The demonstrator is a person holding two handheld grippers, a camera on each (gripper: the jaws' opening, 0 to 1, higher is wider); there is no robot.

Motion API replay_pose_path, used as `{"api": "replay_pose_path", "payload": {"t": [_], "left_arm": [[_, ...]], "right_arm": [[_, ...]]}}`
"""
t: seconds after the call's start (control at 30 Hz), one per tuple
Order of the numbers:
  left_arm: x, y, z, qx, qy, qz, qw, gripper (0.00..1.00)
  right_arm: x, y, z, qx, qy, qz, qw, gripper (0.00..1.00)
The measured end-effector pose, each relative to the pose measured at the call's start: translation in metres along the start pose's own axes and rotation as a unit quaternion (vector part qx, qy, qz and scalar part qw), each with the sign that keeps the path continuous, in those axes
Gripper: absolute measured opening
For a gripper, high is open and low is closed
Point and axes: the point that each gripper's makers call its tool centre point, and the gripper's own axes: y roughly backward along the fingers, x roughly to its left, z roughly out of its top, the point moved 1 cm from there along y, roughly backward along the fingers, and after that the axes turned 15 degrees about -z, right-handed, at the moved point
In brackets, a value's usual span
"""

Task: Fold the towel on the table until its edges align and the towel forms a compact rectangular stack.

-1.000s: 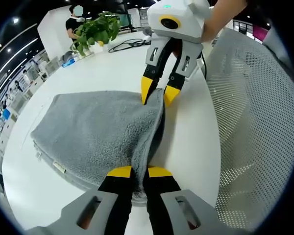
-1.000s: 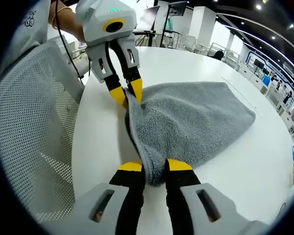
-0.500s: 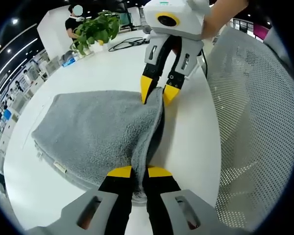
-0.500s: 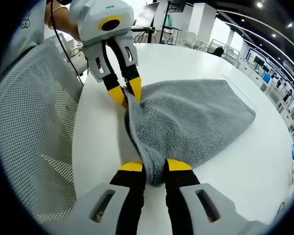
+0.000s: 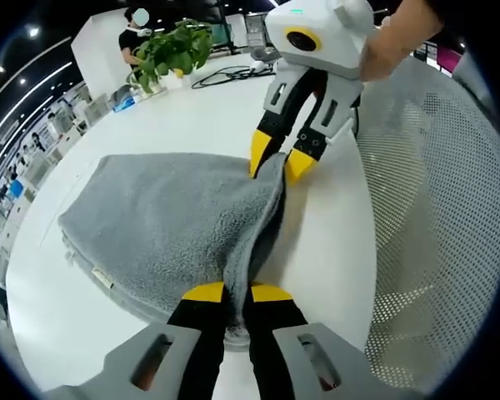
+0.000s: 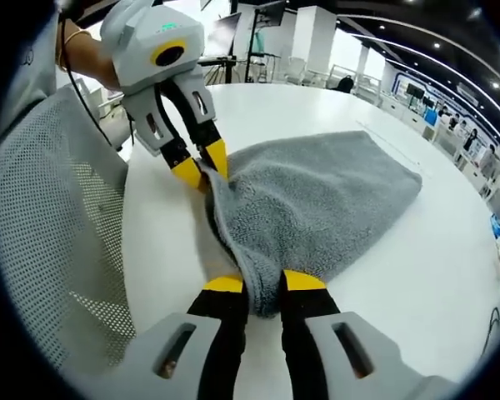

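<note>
Towel (image 5: pixel 171 221) edge sits pinched between both my sets of jaws: my left gripper (image 5: pixel 237 292) is clamped on the near corner of the grey cloth, and my right gripper (image 6: pixel 254 282) is clamped on the other end of the same folded edge. From my left gripper view, the right gripper (image 5: pixel 282 158) bites the far corner ahead of my tips; from my right gripper view, the left gripper (image 6: pixel 198 166) does the same ahead of those tips. The edge runs as a raised ridge from one pair of fingers to the other, and the rest of the towel spreads flat on the white table (image 5: pixel 192 117) away from the mesh chair (image 5: pixel 437 217).

Compared with a second ago, the grip has not changed on either side, and the towel keeps the same domed, folded shape. The far gripper has shifted slightly in each view: the right one now leans more sideways, and the left one sits a little further over and higher. A potted plant (image 5: pixel 173 52) stands far beyond my left tips.
</note>
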Motion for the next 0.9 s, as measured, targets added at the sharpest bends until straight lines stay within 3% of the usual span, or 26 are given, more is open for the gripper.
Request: {"api": "replay_pose_path", "payload": {"t": [0.47, 0.77, 0.9], "left_arm": [[-0.014, 0.004, -0.005, -0.017, 0.007, 0.000, 0.9998, 0.09], [-0.026, 0.005, -0.007, -0.024, 0.018, -0.006, 0.9995, 0.09], [-0.032, 0.006, -0.009, -0.019, 0.014, -0.009, 0.9997, 0.09]], "right_arm": [[0.013, 0.009, -0.002, -0.008, -0.042, -0.013, 0.9990, 0.13], [0.024, 0.017, -0.004, -0.005, -0.033, 0.003, 0.9994, 0.13], [0.027, 0.019, -0.005, -0.001, -0.058, 0.016, 0.9982, 0.13]]}}
